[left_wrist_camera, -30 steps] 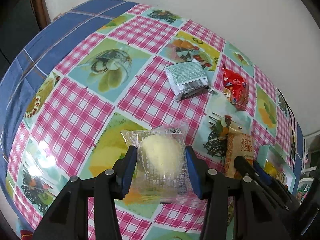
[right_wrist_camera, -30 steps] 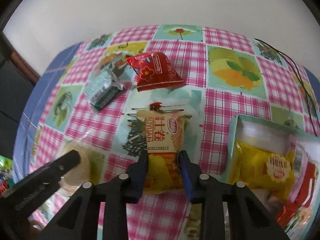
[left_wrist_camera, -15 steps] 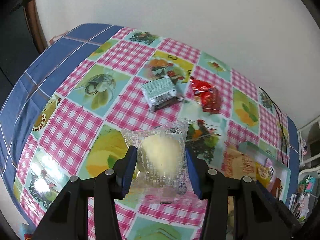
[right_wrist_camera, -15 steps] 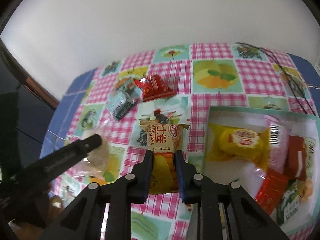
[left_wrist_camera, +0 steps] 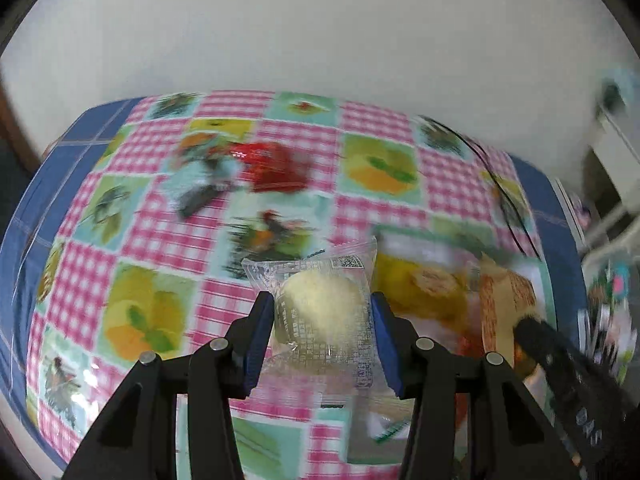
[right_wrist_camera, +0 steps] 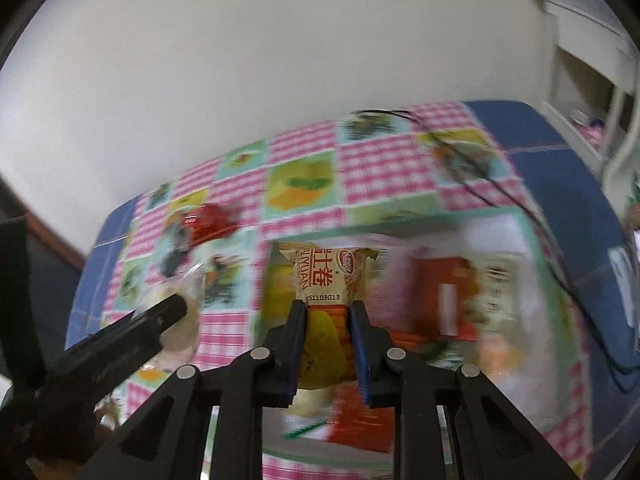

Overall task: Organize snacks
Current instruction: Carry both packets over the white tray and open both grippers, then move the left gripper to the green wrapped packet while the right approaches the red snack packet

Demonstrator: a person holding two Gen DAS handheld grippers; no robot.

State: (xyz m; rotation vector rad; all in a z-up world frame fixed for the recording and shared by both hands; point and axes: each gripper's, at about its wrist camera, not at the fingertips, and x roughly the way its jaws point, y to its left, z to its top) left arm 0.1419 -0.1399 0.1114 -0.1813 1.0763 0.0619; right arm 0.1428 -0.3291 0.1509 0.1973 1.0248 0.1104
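Left wrist view: left gripper clamps a clear-wrapped bun by its sides — soft, light, easily squashed. Right gripper pinches a crinkly snack packet mid-body, above the box.

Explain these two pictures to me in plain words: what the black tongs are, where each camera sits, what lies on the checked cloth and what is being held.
There is no robot here. A person holds a two-finger gripper in each hand, and a wide-angle camera on each looks along its fingers.

In the left view, the left gripper is shut on a clear packet with a pale round cake.

In the right view, the right gripper is shut on a tan snack packet with red lettering.

Below is a table under a pink checked cloth with fruit pictures. On it lie a red packet, a blurred greenish packet, and a pale green tray already holding several snacks. The blur comes from the hands moving.
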